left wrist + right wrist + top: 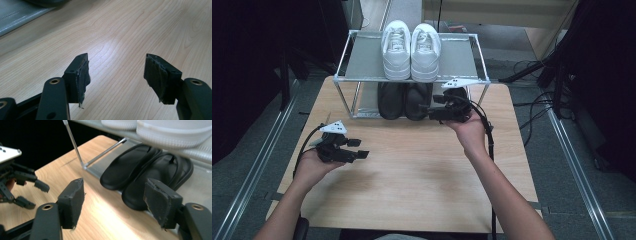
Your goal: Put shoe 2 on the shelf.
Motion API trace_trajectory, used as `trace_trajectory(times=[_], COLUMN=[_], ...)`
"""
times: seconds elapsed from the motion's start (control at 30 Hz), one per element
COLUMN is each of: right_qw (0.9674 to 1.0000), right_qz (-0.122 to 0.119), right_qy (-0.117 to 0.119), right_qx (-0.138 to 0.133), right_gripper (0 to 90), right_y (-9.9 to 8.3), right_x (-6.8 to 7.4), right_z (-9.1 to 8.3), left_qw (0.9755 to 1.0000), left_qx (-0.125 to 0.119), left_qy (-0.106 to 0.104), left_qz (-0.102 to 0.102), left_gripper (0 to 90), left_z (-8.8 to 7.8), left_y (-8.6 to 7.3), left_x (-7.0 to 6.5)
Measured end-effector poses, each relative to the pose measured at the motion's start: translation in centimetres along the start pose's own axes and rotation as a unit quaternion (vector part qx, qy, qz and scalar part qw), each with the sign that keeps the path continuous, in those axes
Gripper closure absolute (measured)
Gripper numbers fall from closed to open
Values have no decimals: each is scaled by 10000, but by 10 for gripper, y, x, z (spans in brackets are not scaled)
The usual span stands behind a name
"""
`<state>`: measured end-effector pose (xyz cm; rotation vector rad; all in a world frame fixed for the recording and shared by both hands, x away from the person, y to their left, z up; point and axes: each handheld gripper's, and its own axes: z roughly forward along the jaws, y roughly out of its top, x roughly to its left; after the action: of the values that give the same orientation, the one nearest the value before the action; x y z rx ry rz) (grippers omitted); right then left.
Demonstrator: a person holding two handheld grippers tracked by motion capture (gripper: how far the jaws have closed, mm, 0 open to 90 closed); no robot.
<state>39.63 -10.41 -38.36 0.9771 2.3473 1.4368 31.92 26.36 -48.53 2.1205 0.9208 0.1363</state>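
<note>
Risk: right gripper (426,111) could snag the nearer black flip-flop (155,188) or clip the white sneakers (411,50) overhanging the shoe rack (462,60) above; cause: tight gap between shelves; jaws wide apart, empty, just short of that flip-flop on the lower shelf; left gripper (362,148) likewise spread, empty, over the wooden table (422,170).

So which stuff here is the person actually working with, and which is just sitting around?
In use:
- black flip-flops on the lower shelf of the shoe rack
- right gripper, open, close in front of them

Just sitting:
- white sneakers on the top shelf
- left gripper, open over the bare table
</note>
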Motion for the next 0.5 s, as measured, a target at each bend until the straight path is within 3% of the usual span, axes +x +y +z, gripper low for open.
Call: trace_trajectory(times=[0.17,0.3,0.43,0.5], right_qw=[9999,10000,10000,9999], right_qz=[-78,56,76,98], right_qy=[-50,21,27,84], right_qx=[55,39,4,27], right_gripper=[337,337,327,277], right_y=[-15,-29,-44,-52], right_x=[-1,-2,-4,-6], right_z=[-1,-4,-6,-8], left_qw=[10000,10000,9997,9995], left_qx=[46,34,-6,-14], left_qy=[-3,-27,53,96], left_qz=[-9,-34,-227,-296], left_gripper=[368,364,362,361], left_z=[2,4,6,6], left_y=[0,-1,0,0], left_x=[-1,-1,-2,-3])
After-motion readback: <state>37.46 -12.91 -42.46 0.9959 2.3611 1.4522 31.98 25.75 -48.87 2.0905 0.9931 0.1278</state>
